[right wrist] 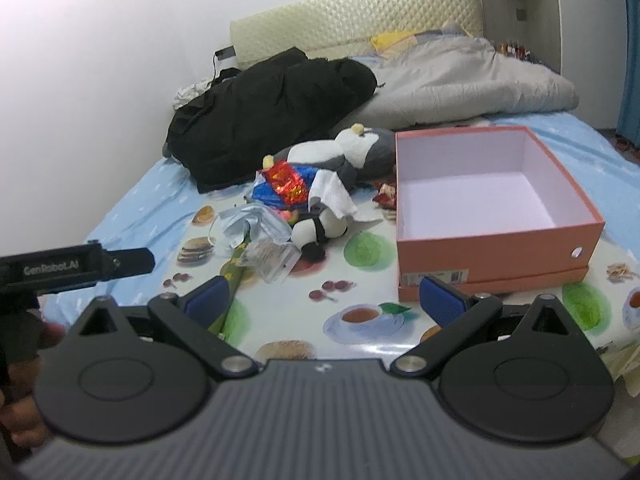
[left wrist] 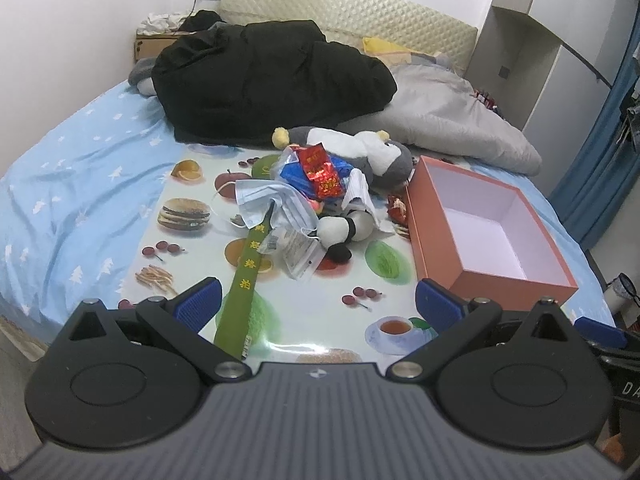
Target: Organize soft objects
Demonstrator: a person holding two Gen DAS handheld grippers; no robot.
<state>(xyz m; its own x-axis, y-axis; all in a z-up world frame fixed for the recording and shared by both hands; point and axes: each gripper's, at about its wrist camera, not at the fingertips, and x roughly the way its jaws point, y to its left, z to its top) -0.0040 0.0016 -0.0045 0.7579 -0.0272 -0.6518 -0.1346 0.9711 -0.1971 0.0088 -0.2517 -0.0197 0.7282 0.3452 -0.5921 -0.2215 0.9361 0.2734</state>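
Observation:
A grey-and-white plush penguin (left wrist: 380, 152) (right wrist: 360, 148) lies at the back of a cluttered pile on the food-print mat (left wrist: 312, 300). A small panda plush (left wrist: 344, 232) (right wrist: 320, 228) lies at the pile's front. Blue face masks (left wrist: 272, 200) (right wrist: 252, 220), red and blue foil packets (left wrist: 320, 168) (right wrist: 286, 180), clear bags and a long green package (left wrist: 240, 280) are mixed in. An empty orange box (left wrist: 480, 220) (right wrist: 480, 208) stands to the right. My left gripper (left wrist: 318, 300) and right gripper (right wrist: 324, 300) are open and empty, short of the pile.
A black jacket (left wrist: 272, 80) (right wrist: 272, 108) and a grey quilt (left wrist: 448, 116) (right wrist: 460, 76) lie at the head of the blue-sheeted bed (left wrist: 72, 184). The left gripper's body (right wrist: 72, 268) shows at the left in the right wrist view. A wardrobe (left wrist: 520, 40) stands at right.

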